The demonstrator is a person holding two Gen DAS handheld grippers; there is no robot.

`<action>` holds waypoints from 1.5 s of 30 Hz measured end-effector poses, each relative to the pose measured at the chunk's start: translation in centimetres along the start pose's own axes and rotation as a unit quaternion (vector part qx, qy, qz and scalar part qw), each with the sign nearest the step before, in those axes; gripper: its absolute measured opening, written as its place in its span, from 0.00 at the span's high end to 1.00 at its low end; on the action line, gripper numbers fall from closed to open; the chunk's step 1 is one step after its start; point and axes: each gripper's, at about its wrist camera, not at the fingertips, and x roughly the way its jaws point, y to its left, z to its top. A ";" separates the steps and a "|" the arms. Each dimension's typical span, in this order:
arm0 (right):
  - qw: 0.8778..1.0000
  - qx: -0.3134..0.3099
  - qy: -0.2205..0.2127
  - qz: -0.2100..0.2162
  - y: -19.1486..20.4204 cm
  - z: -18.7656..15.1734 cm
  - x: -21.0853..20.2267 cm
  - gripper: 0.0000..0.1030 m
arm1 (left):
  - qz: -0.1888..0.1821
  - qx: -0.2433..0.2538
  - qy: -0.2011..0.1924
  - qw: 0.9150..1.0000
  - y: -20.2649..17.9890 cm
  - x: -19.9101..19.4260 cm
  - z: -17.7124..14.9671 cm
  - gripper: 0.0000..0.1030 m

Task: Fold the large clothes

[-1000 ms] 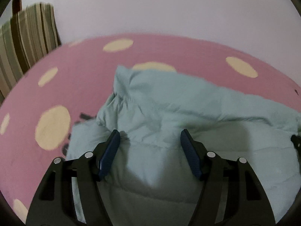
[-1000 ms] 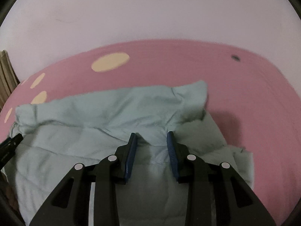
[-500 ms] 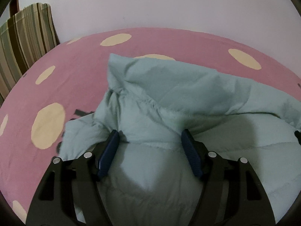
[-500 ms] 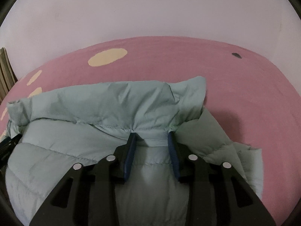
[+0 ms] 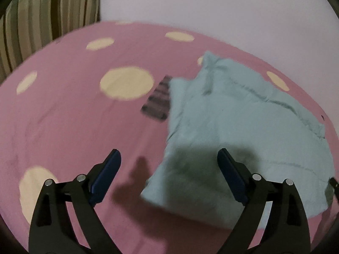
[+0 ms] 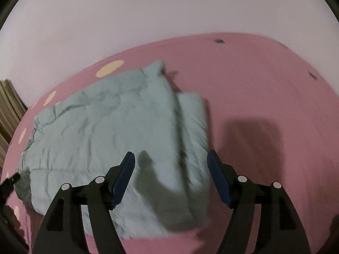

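- Left wrist view: left gripper [image 5: 167, 175] seen with jaws opening, wide apart, nothing clamped; only the jacket's near corner and pink sheet between the pads.
- Jacket [image 5: 243, 127], pale green and quilted, lay folded on the sheet [image 5: 63, 116], right of centre, clear of both pads.
- Dark striped patch [image 5: 156, 99] noted just beside the jacket's left edge; too blurred to identify.
- Striped cushion [image 5: 42, 14] at upper left, well apart.
- Right wrist view: right gripper [image 6: 170, 175] jaws opening also, empty; jacket [image 6: 110, 131] below and beyond the pads, not pressed.
- Folded layer lay across the body, a narrower flap [image 6: 192, 116] showing along the right edge.
- Tip of the other gripper [image 6: 8, 182] at far left edge, near the jacket's side.
- Judged: release after a fold, hem brought over toward collar.
- Next move likely calls for re-gripping at the sides for a crosswise fold, or smoothing; puffy fill may spring back open.
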 end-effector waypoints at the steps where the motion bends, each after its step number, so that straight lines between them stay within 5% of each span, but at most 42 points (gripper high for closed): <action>1: 1.000 0.007 0.007 0.000 -0.3 -0.3 0.3 0.32 | -0.009 -0.007 0.012 1.000 0.3 0.5 -0.2 0.10; 7: 0.998 0.046 0.039 0.020 -0.4 -1.5 2.3 0.35 | -0.060 -0.060 0.032 0.996 0.9 2.8 0.2 0.15; 9: 0.998 0.050 0.040 0.026 -0.4 -1.7 2.6 0.51 | -0.065 -0.047 0.034 0.996 0.4 3.2 0.3 0.45; 12: 0.997 0.042 0.043 0.044 0.4 -1.5 2.6 0.70 | -0.080 -0.022 0.031 0.996 -1.2 2.9 0.4 0.72; 15: 0.997 0.043 0.038 0.055 0.7 -1.6 2.0 0.81 | -0.077 -0.002 0.020 0.997 -2.1 2.0 0.2 0.84; 23: 0.995 0.054 0.026 0.077 0.3 -2.7 -1.2 0.87 | -0.080 0.000 0.012 0.997 -1.4 -1.0 -0.3 0.90; 45: 0.994 0.048 0.028 0.097 -3.0 -13.2 -12.1 0.88 | -0.077 0.002 0.024 0.997 6.0 -12.9 -11.6 0.90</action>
